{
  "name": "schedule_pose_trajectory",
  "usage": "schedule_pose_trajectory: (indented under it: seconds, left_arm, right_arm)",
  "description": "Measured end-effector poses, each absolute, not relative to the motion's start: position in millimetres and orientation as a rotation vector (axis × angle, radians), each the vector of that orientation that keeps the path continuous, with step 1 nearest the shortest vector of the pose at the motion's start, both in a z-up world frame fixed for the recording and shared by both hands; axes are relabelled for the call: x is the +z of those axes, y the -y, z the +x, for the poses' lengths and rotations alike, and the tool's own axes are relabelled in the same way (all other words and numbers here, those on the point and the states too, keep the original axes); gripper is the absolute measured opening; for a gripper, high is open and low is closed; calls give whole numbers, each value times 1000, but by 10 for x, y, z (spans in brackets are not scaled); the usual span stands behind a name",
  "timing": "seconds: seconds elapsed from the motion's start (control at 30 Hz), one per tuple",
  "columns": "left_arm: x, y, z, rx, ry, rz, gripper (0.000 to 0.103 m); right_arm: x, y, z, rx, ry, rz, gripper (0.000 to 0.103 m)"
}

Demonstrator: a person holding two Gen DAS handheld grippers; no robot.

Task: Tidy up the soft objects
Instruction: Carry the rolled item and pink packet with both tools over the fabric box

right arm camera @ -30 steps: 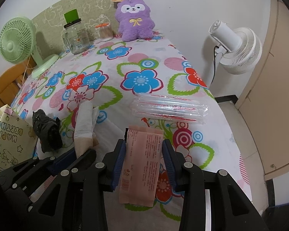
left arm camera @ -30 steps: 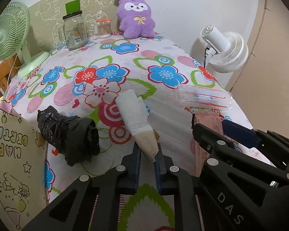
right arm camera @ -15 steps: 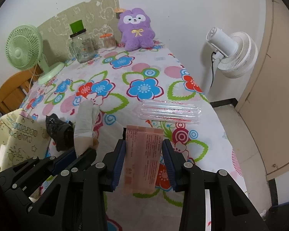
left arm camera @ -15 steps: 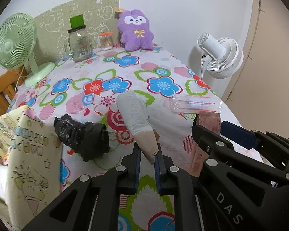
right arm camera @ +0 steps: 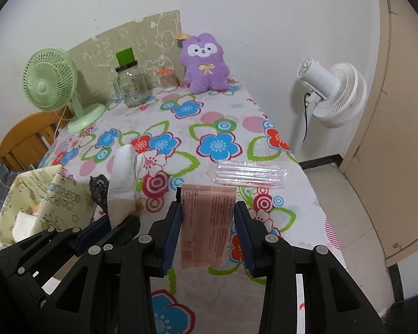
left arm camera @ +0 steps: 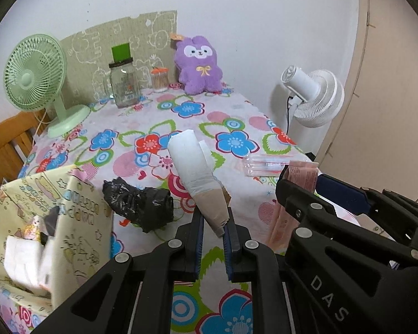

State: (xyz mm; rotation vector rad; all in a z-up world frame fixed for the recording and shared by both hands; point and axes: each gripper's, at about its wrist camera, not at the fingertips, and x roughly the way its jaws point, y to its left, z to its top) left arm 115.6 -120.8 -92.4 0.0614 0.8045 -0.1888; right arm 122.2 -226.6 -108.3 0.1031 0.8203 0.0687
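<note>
My left gripper (left arm camera: 213,224) is shut on the tan end of a white rolled cloth (left arm camera: 193,167), held up above the flowered table (left arm camera: 181,117). The cloth also shows in the right wrist view (right arm camera: 122,178). My right gripper (right arm camera: 207,220) is shut on a pink flat packet (right arm camera: 206,222), lifted off the table; the packet shows in the left wrist view (left arm camera: 298,178). A crumpled black plastic bag (left arm camera: 140,203) lies on the table left of the cloth. A yellow "Happy Birthday" gift bag (left arm camera: 41,222) stands open at the left, with white things inside.
A clear air-cushion pack (right arm camera: 250,174) lies at the table's right edge. At the back stand a purple plush (left arm camera: 199,65), a glass jar (left arm camera: 124,83), a cotton-swab pot (left arm camera: 159,79) and a green fan (left arm camera: 34,78). A white floor fan (left arm camera: 313,94) is right; a wooden chair (left arm camera: 11,144) left.
Both grippers have risen and pulled back with cloth and packet still held. The table has dropped lower in view and the gift bag's open top has come into sight.
</note>
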Motion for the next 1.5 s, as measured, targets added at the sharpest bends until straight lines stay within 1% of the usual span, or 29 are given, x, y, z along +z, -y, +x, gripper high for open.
schedule_pose_trajectory:
  seconds: [0.9, 1.5]
  left_arm:
    - [-272, 786, 663, -182, -661, 92, 10]
    - [-62, 236, 592, -109, -623, 62, 10]
  right_arm:
    - [-389, 1784, 799, 111, -675, 31, 42]
    - [-123, 1237, 790, 223, -643, -28, 42]
